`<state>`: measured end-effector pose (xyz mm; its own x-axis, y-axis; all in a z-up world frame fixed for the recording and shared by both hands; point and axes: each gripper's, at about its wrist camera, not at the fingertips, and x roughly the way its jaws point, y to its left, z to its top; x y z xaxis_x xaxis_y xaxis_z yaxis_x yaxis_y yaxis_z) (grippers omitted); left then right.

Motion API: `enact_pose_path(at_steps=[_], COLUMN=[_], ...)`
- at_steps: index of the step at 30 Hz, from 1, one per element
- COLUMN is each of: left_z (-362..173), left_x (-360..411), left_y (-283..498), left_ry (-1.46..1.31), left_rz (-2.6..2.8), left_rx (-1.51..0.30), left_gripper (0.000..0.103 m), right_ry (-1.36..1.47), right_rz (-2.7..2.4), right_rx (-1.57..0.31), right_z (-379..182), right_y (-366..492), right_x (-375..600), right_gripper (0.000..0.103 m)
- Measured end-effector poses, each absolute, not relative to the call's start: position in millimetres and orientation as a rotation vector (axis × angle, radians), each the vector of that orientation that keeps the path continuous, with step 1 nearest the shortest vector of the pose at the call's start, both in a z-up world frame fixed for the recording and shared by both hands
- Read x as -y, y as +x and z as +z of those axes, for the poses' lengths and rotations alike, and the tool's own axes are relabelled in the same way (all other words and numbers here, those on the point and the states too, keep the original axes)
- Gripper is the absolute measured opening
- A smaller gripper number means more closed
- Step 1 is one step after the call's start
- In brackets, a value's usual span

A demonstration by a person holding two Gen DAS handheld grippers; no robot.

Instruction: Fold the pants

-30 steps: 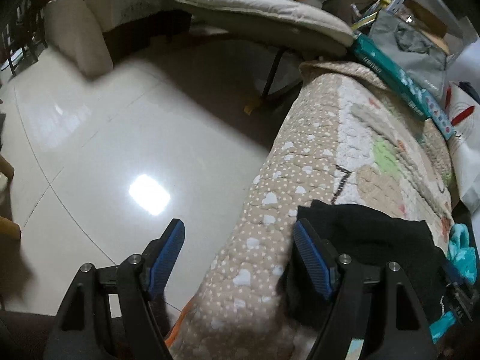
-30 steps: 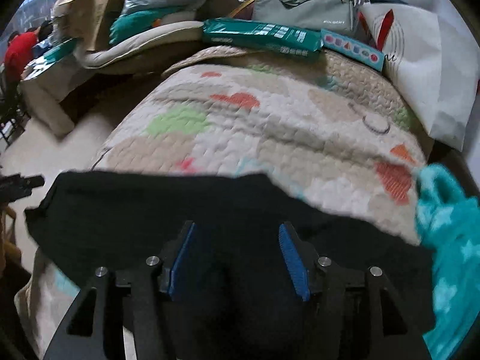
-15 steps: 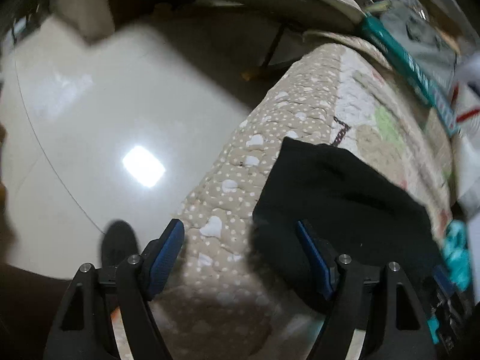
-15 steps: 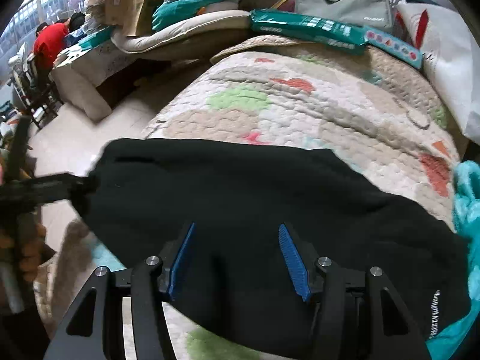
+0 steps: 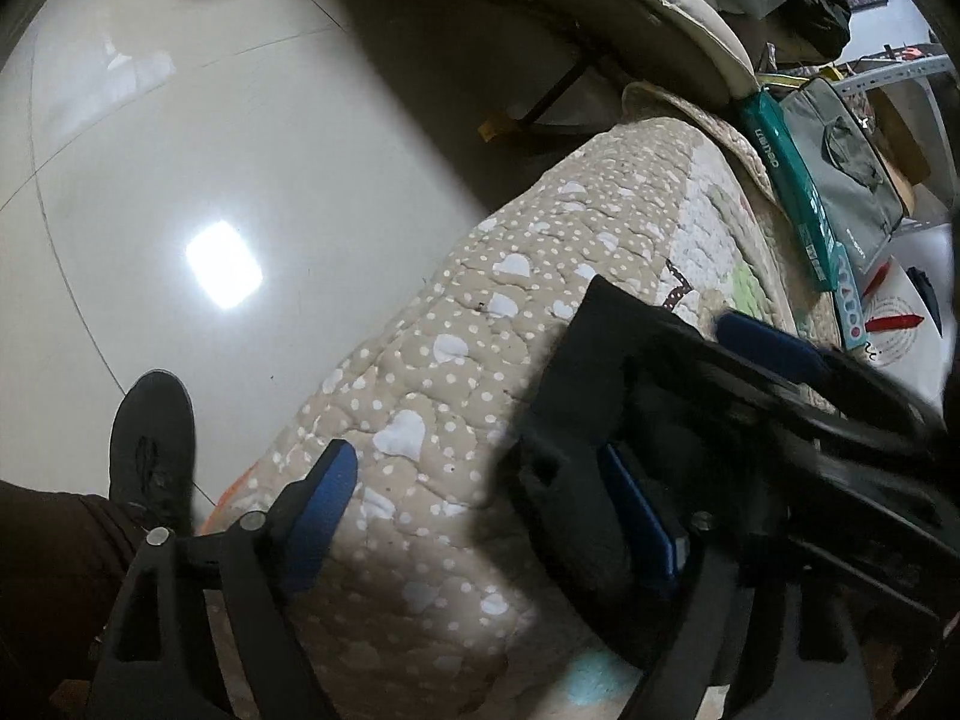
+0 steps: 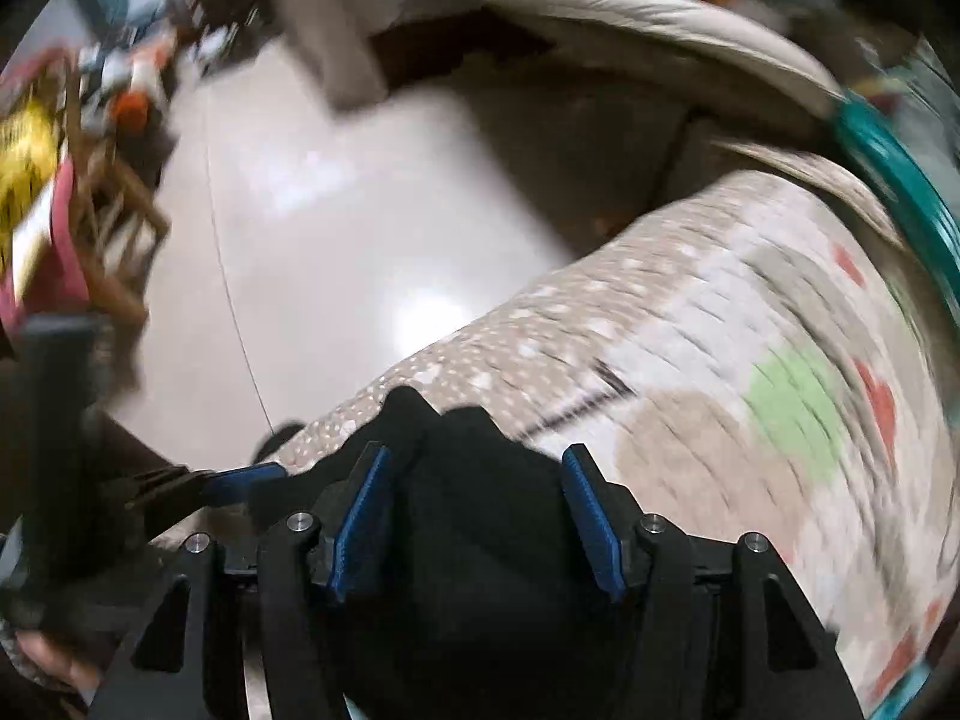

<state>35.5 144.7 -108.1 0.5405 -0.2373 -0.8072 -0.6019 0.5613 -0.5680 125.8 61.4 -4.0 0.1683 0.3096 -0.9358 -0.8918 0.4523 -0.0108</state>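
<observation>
Two claws are in front of me, both working at the near corner of the quilted cover [image 5: 456, 360]. My left gripper [image 5: 480, 498] has its fingers spread wide, holding nothing: the left pad hangs over the dotted side of the cover, and the right pad [image 5: 636, 516] sits against the edge of the black pants [image 5: 576, 384], though I cannot tell whether it presses the cloth. From the left wrist view the pants lie at about 3 o'clock, bunched on top of the cover at its edge. My right gripper [image 6: 474, 510] is also spread apart, with the pants [image 6: 480, 492] heaped between and under its fingers; nothing is pinched that I can see. This view is motion-blurred. In it the left gripper shows at 9 o'clock, its blue pad [image 6: 246, 483] near the cloth's corner. My black shoe [image 5: 150, 438] stands on the pale tiled floor [image 5: 180, 150] at 8 o'clock.
</observation>
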Motion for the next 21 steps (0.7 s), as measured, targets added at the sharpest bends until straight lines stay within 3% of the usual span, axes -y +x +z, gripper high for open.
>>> enact_pose_path(at_steps=[5,7,8,9,10,11,13,21], left_z=[-110.3,-108.8,-107.4,-104.3,-97.9,-92.2,-81.8,-57.0], left_x=[-142.9,-140.7,-139.6,-138.0,-135.6,-132.8,-126.1,-127.1], left_y=[39.7,42.2,43.2,45.6,47.8,49.4,51.1,41.6], left_ry=[-1.008,-0.969,-0.954,-0.942,-0.916,-0.892,-0.849,-0.938], left_rz=[0.293,0.293,0.286,0.27,0.246,0.217,0.178,0.043], left_rx=[-1.02,-1.043,-1.048,-1.046,-1.041,-1.029,-1.016,-0.954], left_gripper=[0.086,0.085,0.076,0.063,0.056,0.034,0.017,0.015], right_ry=[-0.827,-0.851,-0.863,-0.868,-0.853,-0.836,-0.794,-0.616], right_rz=[0.986,1.004,1.001,0.991,0.984,0.981,0.977,0.956], right_rx=[-1.142,-1.146,-1.133,-1.128,-1.131,-1.13,-1.117,-1.044], right_z=[-39.1,-43.6,-43.2,-42.3,-39.7,-36.2,-26.7,18.4], right_y=[126.9,122.4,119.6,119.1,120.4,120.6,119.3,112.7], right_x=[-98.9,-104.9,-106.5,-107.2,-108.3,-108.1,-102.3,-64.8], right_gripper=[0.064,0.048,0.03,0.022,0.02,0.018,0.017,0.017])
